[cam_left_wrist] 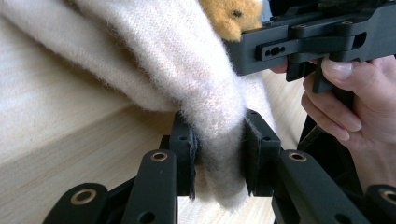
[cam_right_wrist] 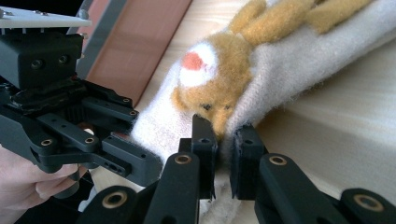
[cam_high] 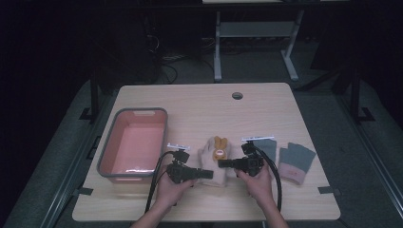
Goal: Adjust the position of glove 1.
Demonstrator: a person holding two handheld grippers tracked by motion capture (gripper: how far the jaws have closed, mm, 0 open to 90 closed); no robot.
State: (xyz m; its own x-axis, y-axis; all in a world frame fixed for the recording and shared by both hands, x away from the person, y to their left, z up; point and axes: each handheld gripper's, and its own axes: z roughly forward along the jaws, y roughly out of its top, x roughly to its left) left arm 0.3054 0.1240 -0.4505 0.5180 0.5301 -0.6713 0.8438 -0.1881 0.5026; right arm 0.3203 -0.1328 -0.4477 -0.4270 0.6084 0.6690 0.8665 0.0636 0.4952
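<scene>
In the high view, the left gripper [cam_high: 205,174] and the right gripper [cam_high: 224,164] are meeting from opposite sides at the near edge of a cream glove [cam_high: 215,164] with an orange animal figure on it, lying near the middle of the tabletop [cam_high: 199,102]. A pink bin [cam_high: 134,144] is sitting just left of the left hand [cam_high: 170,187], and two grey gloves [cam_high: 281,157] with pink cuffs are lying beside the right hand [cam_high: 259,182]. In the left gripper view, the jaws are clenching a bunched fold of the cream glove between the pads [cam_left_wrist: 254,158], and the fabric is draping upward from them, so that edge is probably coming off the tabletop. In the right gripper view, the jaws are pinching the knit just below the animal figure [cam_right_wrist: 210,88], with the bin's wall [cam_right_wrist: 140,44] showing behind the other gripper. Judging from this, the grasp is done on both sides; carrying the glove across and dropping it into the bin, which looks like the likely goal, is what remains, and the grey gloves are lying untouched.
</scene>
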